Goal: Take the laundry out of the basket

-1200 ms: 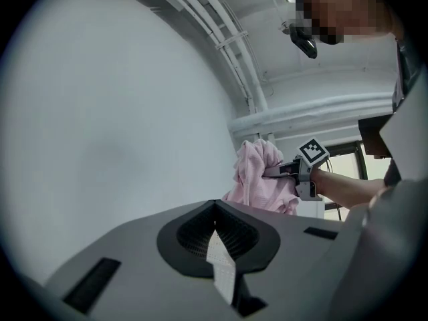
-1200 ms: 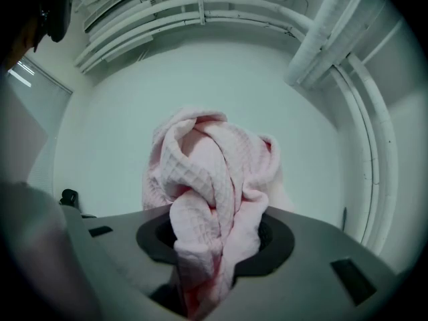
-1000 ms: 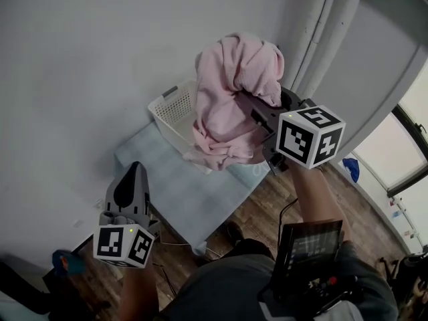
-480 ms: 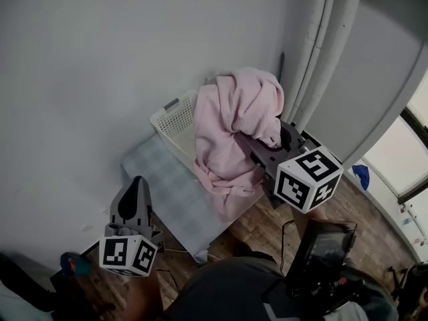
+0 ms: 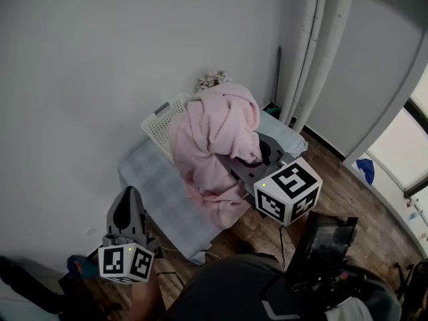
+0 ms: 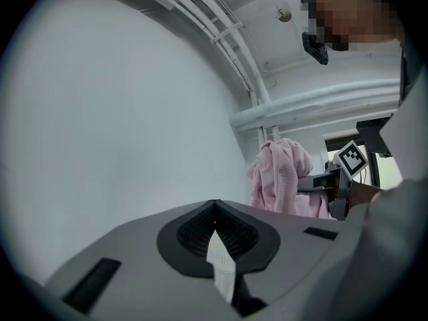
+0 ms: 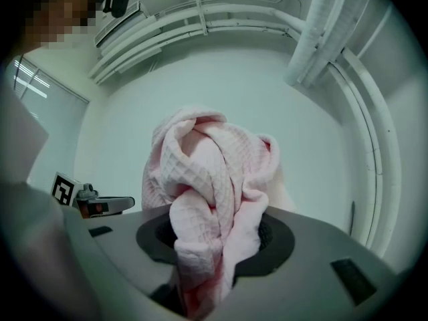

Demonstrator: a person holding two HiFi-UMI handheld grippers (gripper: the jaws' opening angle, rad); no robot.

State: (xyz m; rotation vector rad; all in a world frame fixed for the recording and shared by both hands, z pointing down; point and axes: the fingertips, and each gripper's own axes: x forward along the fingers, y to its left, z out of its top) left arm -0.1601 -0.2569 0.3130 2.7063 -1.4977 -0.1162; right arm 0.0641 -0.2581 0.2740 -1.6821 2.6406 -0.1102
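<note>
Grey wall behind; the white basket (image 5: 159,120) sits on a checked mat (image 5: 144,172). The right gripper (image 5: 249,160), clamped on the pink laundry (image 5: 212,146), has carried it nearer, seemingly clear of the basket. The left gripper (image 5: 127,206) waits near left, closed and empty.

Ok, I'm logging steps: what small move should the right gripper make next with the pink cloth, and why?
Probably lower it onto the checked mat beside the white basket: the right gripper is shut on the pink cloth, lifted, with its tail hanging over that mat.
</note>
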